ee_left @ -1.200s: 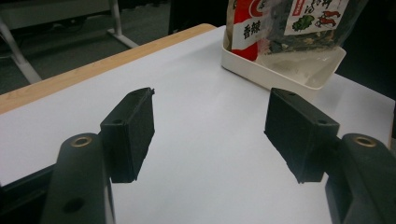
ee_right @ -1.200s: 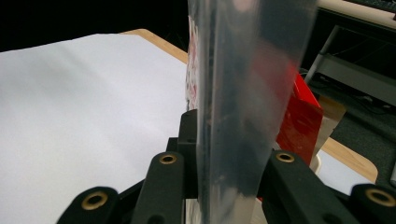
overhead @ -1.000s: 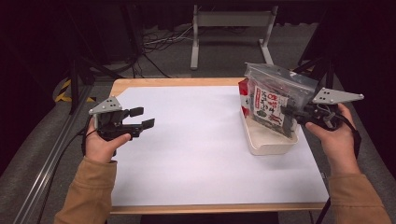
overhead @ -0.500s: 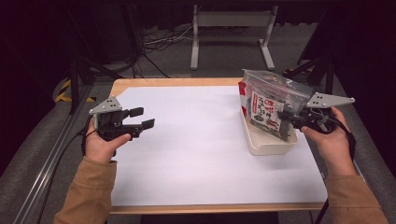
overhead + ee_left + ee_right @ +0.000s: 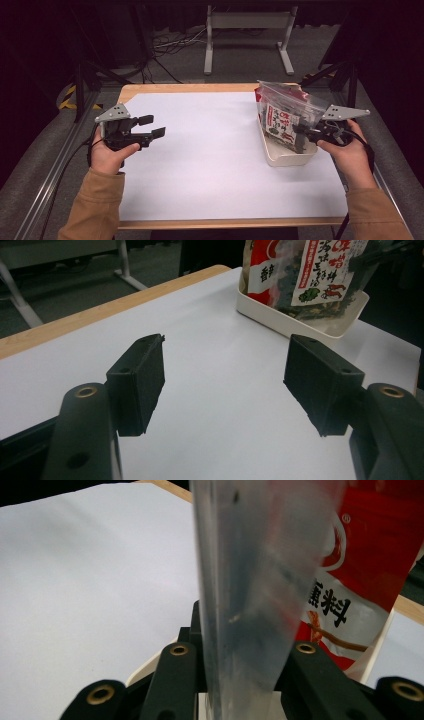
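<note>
We see a wooden desk [image 5: 190, 88] covered almost edge to edge by a white sheet [image 5: 210, 155]. Dark room behind it: grey floor, loose cables, and a grey metal stand [image 5: 248, 35] past the far edge of the desk. A metal rail runs along the floor left of the desk.

Landmark is the white tray [image 5: 280, 155], sitting on the sheet near the desk's right edge. A clear plastic bag [image 5: 290, 107] with red and white printed packets inside stands upright in the tray, its top leaning toward the far side.

The right claw [image 5: 300, 136] is at the tray's right side, reaching over the rim, jaws pressed together on the bag's clear film. In the right gripper view we see the film [image 5: 250, 595] rising straight up from between the jaws, with a red packet [image 5: 370, 545] just behind it. The bag's bottom sits inside the tray walls; we can't tell whether it rests on the tray floor.

The left claw [image 5: 152, 126] is well apart from the tray, over the sheet's left side, pointing toward the tray. Its jaws are apart with nothing between them.
</note>
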Demonstrator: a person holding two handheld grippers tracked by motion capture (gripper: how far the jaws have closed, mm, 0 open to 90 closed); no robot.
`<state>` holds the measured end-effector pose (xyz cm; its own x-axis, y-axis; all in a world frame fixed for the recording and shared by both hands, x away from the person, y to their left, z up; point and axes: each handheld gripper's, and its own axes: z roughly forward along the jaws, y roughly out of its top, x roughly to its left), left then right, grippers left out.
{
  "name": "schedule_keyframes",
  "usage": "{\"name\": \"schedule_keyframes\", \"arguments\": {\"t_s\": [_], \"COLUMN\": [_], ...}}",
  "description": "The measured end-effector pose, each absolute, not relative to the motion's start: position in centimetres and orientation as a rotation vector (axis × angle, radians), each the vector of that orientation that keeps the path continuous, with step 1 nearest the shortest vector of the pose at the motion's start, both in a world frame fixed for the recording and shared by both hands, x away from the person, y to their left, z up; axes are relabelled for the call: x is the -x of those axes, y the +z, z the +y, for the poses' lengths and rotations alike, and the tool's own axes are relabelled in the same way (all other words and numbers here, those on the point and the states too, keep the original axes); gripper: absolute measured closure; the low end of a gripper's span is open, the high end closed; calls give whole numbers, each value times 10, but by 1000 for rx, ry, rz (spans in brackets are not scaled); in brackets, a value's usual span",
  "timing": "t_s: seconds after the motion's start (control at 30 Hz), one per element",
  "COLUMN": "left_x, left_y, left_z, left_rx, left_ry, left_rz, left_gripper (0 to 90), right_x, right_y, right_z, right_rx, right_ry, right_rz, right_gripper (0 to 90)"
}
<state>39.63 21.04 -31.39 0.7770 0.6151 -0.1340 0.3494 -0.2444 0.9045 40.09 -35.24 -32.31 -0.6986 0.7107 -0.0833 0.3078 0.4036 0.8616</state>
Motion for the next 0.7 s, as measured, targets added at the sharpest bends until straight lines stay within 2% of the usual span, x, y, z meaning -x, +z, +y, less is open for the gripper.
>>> {"name": "schedule_keyframes", "arguments": {"t_s": [0.47,0.53,0.6,0.7], "left_x": [-395,-395,-394,-390], "left_y": [-316,-318,-319,-323], "left_z": [210,211,210,209], "left_rx": [-1869,-1874,-1890,-1902], "left_ry": [287,288,307,305], "left_rz": [744,742,737,727], "left_gripper": [330,328,329,332], "right_x": [-401,-401,-399,-394], "right_y": [-331,-331,-331,-329], "right_z": [-356,-358,-359,-362], "right_rx": [-924,-941,-973,-1005], "right_ry": [1256,1242,1259,1288], "right_rz": [2199,2200,2181,2156], "right_gripper": [720,653,529,429]}}
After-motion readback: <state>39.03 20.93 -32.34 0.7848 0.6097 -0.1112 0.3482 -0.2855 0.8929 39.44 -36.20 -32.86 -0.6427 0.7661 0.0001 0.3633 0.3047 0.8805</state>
